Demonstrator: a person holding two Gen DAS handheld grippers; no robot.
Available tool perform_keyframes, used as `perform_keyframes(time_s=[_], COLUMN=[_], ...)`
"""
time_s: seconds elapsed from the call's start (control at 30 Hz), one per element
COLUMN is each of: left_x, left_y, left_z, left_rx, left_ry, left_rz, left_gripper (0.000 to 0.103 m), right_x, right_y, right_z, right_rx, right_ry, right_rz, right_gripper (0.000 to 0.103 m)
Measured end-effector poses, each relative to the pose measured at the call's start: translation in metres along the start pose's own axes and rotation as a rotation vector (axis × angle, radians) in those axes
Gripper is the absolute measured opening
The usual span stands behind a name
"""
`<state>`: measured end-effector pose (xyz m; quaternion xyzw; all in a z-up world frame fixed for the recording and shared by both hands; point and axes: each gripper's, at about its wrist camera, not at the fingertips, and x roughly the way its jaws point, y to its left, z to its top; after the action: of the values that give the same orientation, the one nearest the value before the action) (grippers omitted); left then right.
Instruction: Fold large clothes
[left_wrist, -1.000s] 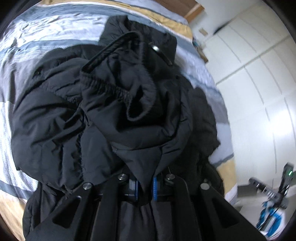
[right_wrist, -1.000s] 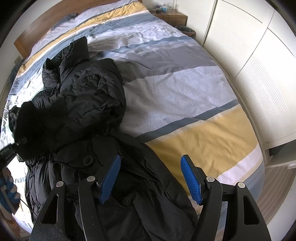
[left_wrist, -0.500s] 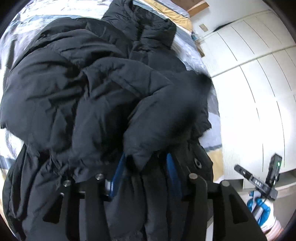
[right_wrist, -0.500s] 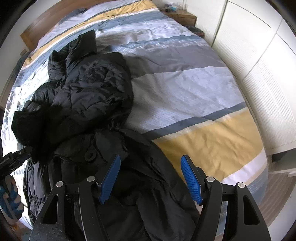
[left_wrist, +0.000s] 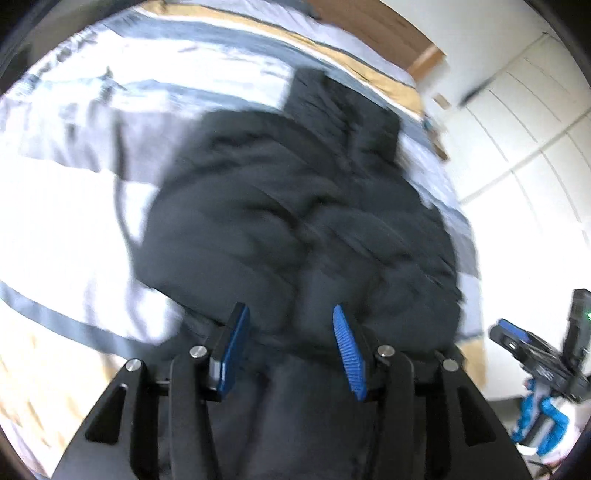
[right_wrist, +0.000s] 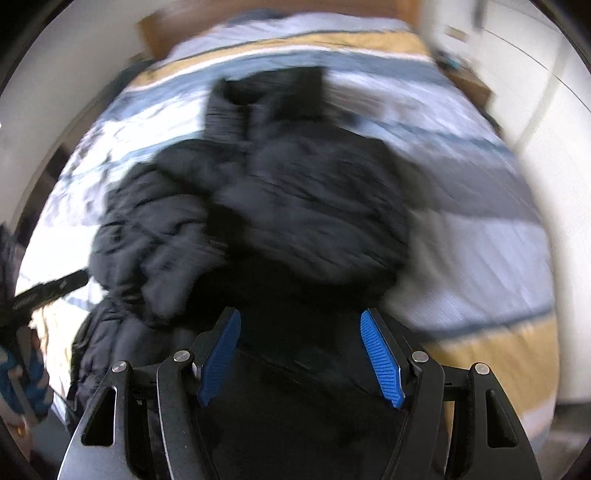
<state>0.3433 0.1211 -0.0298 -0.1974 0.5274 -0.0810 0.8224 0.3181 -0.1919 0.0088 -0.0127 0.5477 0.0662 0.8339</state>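
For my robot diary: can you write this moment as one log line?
left gripper: open, empty | right gripper: open, empty | black jacket: bunched on striped bed

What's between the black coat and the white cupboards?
Only striped bedcover lies between the black coat and the white cupboards, as the right wrist view shows.

Left gripper fingers parted, empty; right gripper wider, angled down.

Bed under my claw wore striped grey, white, yellow cover; wooden headboard beyond, white panelled wardrobe alongside.
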Motion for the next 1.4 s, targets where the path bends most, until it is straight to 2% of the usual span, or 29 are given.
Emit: perform_keyframes(time_s=[0.13,0.3,0.43,0.53,0.6,0.7,0.8,0.9,1.0,1.17,1.4], left_x=[0.009,0.04,0.077,0.079,0.069,0.048,0.036,0.04,0.06,0.095,0.097], left_y=[0.024,0.04,0.05,0.055,0.054,0.05,0.04,0.031,0.025,0.022,0.008], left_z=[0.022,0.027,0.011,0.004,0.004,0.014,0.035,0.059,0.072,0.055,0.025], left_rx=[-0.007,-0.006,-0.008,-0.013,0.007,0.047,0.101,0.123,0.128,0.114,0.113], left_ry=[-0.027,0.005,0.073,0.087,0.096,0.057,0.014,-0.009,-0.011,0.0,-0.061], left_rz=[0.066,0.076,0.079,0.059,0.045,0.037,0.037,0.034,0.067,0.152,0.248], left_gripper=[0.045,0.045,0.045,0.045,0.045,0.045,0.045,0.045,0.045,0.045,0.049], right_x=[0.025,0.064,0.107,0.123,0.118,0.097,0.076,0.068,0.083,0.124,0.134], right_y=[0.06,0.102,0.092,0.077,0.072,0.069,0.073,0.082,0.095,0.101,0.086], right_z=[0.015,0.018,0.014,0.005,0.002,0.005,0.015,0.03,0.044,0.037,0.025], right_rx=[-0.114,-0.195,-0.158,-0.14,-0.145,-0.152,-0.166,-0.194,-0.218,-0.276,-0.294], right_ry=[-0.005,0.011,0.075,0.112,0.109,0.073,0.021,-0.025,-0.031,0.029,0.026], right_rz=[0.099,0.146,0.117,0.081,0.066,0.063,0.086,0.104,0.12,0.11,0.143], right_gripper=[0.067,0.067,0.067,0.067,0.067,0.067,0.067,0.067,0.067,0.067,0.067])
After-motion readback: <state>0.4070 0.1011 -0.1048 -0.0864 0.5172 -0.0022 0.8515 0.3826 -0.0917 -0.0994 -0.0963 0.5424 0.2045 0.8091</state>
